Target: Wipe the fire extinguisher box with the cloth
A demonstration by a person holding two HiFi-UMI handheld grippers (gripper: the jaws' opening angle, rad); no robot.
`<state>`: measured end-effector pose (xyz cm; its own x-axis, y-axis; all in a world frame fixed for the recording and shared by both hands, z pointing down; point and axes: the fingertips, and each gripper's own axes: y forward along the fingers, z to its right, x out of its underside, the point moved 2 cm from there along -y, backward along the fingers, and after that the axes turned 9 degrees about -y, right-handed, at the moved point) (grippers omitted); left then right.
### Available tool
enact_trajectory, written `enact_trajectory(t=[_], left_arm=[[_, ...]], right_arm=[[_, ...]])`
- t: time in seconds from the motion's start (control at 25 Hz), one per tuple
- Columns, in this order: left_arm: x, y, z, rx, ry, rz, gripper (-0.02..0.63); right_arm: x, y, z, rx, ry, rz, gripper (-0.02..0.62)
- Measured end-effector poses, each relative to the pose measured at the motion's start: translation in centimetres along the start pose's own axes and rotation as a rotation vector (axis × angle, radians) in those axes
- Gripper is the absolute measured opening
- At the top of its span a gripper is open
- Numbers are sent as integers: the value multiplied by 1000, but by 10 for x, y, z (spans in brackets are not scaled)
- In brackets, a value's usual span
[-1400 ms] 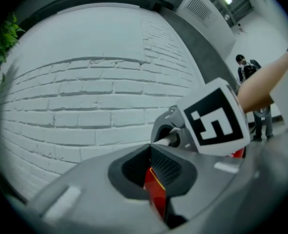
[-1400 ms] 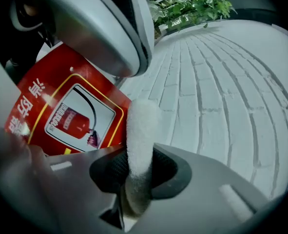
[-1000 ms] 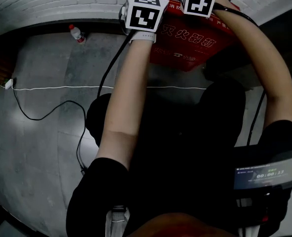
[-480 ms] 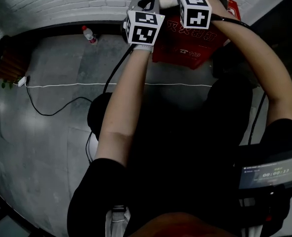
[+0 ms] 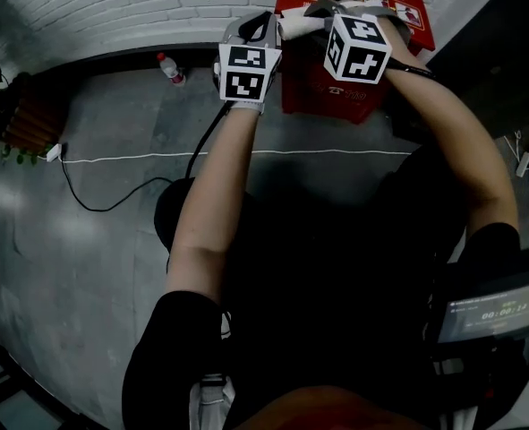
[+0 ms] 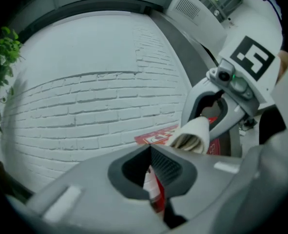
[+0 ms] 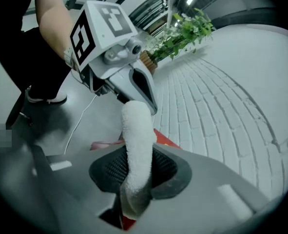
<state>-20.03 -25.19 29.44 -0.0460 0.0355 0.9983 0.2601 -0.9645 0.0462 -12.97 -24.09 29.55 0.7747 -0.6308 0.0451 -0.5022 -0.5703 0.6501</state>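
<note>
- White brick wall (image 5: 112, 7) runs along the top of the head view, with grey concrete floor (image 5: 85, 267) below it.
- At about 12 o'clock in that view, the red fire extinguisher box (image 5: 322, 92) stands on the floor against the wall.
- A small bottle (image 5: 170, 68) with a red cap stands at the foot of the wall, near 11 o'clock.
- The left gripper (image 5: 268, 23) and the right gripper (image 5: 322, 9) are both raised over the box, close together. Their marker cubes face the camera.
- The white cloth (image 5: 302, 23) spans the short gap between them, above the top of the box.
- In the right gripper view, the jaws are closed on the cloth (image 7: 136, 140).
- From there the cloth rises as a rolled strip towards 12 o'clock and meets the tips of the left gripper.
- A red corner of the box shows just behind the strip.
- In the left gripper view, its jaws meet at the tips, with a sliver of white pinched between them.
- The rolled end of the cloth sits in the right gripper at about 2 o'clock, in front of the box's red label.
- A green plant (image 7: 187, 30) grows by the wall at 1 o'clock in the right gripper view.
- A lit screen (image 5: 483, 316) shows at 4 o'clock in the head view.
</note>
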Motion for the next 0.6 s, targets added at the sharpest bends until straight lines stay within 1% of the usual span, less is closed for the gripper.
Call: enact_trajectory(t=[0.08, 0.2, 0.32, 0.4, 0.48, 0.52, 0.6], left_arm=[[-7, -3, -2, -6, 25, 24, 0], [-23, -10, -4, -9, 11, 83, 0], [-27, -14, 7, 10, 9, 106, 0], [-27, -14, 23, 51, -12, 111, 0], [-26, -11, 39, 95, -39, 110, 0], [-25, -9, 47, 112, -39, 107, 0], [-14, 0, 59, 144, 0, 96, 0]], right_arm=[[-6, -13, 9, 90, 63, 47, 94], [-12, -36, 23, 210, 164, 96, 97], [-11, -55, 21, 316, 264, 141, 98], [-6, -62, 12, 357, 335, 182, 100], [2, -64, 1, 371, 427, 252, 100], [9, -64, -4, 374, 488, 300, 100], [23, -63, -13, 383, 634, 405, 100]])
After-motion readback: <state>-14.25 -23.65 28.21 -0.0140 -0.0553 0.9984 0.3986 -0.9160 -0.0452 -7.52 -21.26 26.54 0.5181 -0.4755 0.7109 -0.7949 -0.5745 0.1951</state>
